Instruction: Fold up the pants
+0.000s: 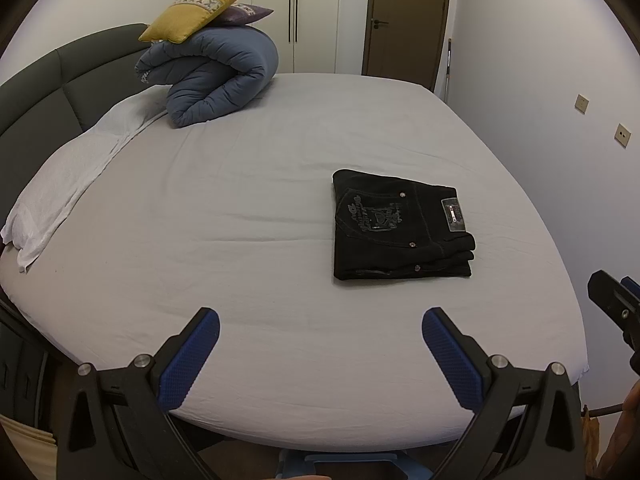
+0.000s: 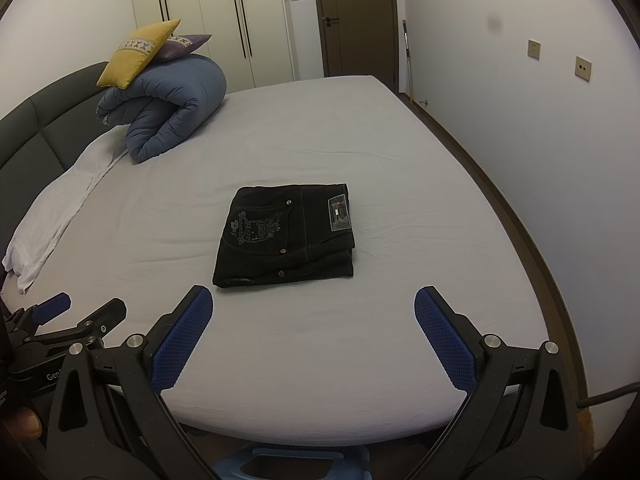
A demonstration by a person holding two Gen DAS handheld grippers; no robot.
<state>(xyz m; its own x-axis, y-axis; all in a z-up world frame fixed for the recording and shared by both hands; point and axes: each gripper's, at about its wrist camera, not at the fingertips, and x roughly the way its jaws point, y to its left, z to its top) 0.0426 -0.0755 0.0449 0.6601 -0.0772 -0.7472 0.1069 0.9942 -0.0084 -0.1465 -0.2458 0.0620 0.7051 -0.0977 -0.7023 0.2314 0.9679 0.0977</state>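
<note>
Seemingly finished, the black denim pants (image 2: 286, 236) lie folded into a compact stack on the grey-sheeted bed (image 2: 360, 128), at twelve o'clock of the wide-open, empty right tool (image 2: 314, 320) and one o'clock of the equally open, empty left tool (image 1: 320, 340).

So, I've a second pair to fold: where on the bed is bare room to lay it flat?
The widest bare sheet lies left of the folded black pants, between them, the white towel and the rolled blue duvet. Another strip runs between the pants and both open grippers, left and right. The headboard corner, with duvet and pillows, is crowded.
</note>
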